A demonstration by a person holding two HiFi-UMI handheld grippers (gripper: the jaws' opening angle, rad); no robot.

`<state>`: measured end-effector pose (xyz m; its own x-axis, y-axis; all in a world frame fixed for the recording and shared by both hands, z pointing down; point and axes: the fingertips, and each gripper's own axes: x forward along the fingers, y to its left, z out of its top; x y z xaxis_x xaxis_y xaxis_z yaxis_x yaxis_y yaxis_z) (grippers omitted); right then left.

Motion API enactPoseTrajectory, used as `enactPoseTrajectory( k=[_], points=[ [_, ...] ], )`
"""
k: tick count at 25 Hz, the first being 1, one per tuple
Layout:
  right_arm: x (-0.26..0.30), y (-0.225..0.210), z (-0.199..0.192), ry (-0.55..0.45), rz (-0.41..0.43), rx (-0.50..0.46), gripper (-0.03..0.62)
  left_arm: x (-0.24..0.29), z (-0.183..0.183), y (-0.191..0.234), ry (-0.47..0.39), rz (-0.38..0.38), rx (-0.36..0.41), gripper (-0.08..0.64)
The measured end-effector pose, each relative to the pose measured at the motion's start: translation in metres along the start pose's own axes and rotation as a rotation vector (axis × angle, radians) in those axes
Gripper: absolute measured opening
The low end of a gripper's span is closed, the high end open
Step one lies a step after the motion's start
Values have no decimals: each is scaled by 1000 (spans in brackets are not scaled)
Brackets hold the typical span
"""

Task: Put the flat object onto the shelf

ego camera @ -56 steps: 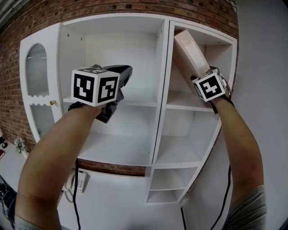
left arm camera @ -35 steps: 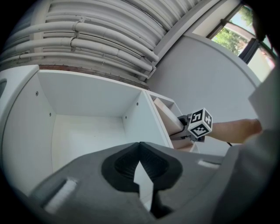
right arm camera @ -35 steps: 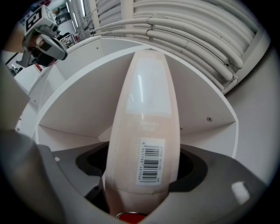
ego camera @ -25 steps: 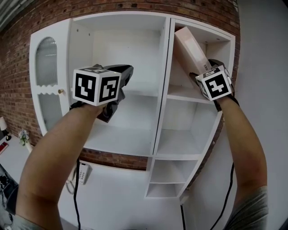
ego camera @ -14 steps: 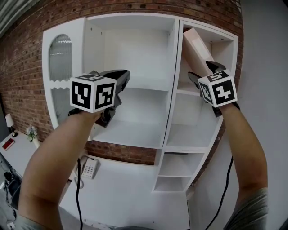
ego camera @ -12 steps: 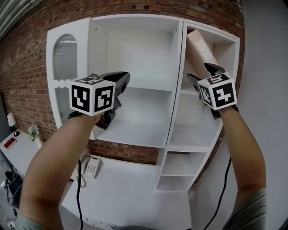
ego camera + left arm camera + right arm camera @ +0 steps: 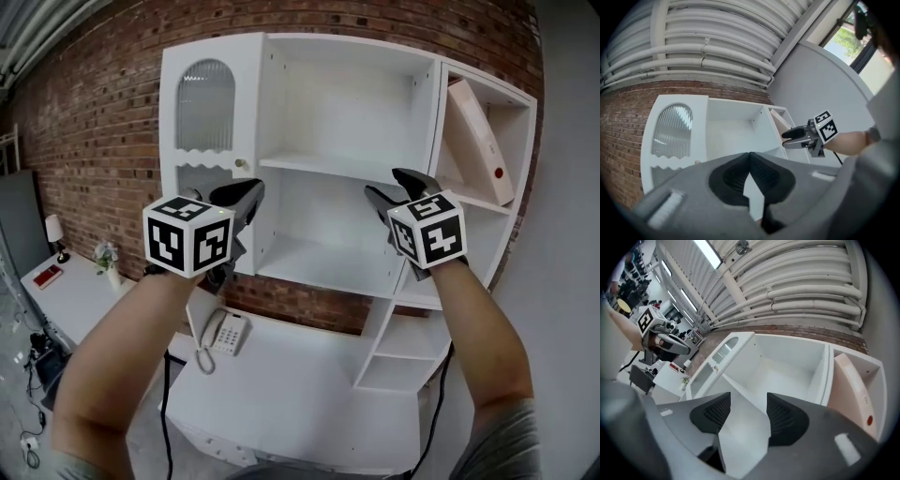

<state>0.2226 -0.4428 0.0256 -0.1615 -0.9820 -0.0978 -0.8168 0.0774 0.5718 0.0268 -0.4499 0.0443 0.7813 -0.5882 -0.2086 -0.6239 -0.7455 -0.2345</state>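
Pink flat object (image 7: 480, 141) leans in white shelf (image 7: 349, 105).

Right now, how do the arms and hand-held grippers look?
The left hand-held gripper and right hand-held gripper: dark grey, ribbed black pads, each with a white cube bearing black square markers. The right jaws have just been closing, empty. Black cables trail under bare forearms; sleeves are grey.

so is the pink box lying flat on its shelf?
No, the pink box stands tilted on its end in the top right compartment of the white shelf unit, its top leaning toward the centre divider.
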Motion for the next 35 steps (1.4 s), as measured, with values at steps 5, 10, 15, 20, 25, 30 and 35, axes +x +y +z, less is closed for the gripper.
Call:
enactPoseTrajectory(
  k=[5,10,15,20,25,30,35],
  points=[
    [18,94,6,-47,144,52,216,-67,-37,26,42,64,-11,0],
    [22,200,2,-95,322,94,173,-143,-81,43,93,151,-2,0],
    [7,289,-5,-132,464,120,125,-212,-120,50,134,197,13,0],
    [-15,385,-27,-121,641,173,58,-296,-184,42,218,280,-61,0],
    [-19,456,-72,-87,760,269,11,-348,-257,35,265,338,-115,0],
    [-33,521,-124,-14,862,388,9,-392,-328,16,332,390,-195,0],
    [-53,570,-166,45,926,461,9,-423,-391,-7,392,435,-275,0]
  ],
)
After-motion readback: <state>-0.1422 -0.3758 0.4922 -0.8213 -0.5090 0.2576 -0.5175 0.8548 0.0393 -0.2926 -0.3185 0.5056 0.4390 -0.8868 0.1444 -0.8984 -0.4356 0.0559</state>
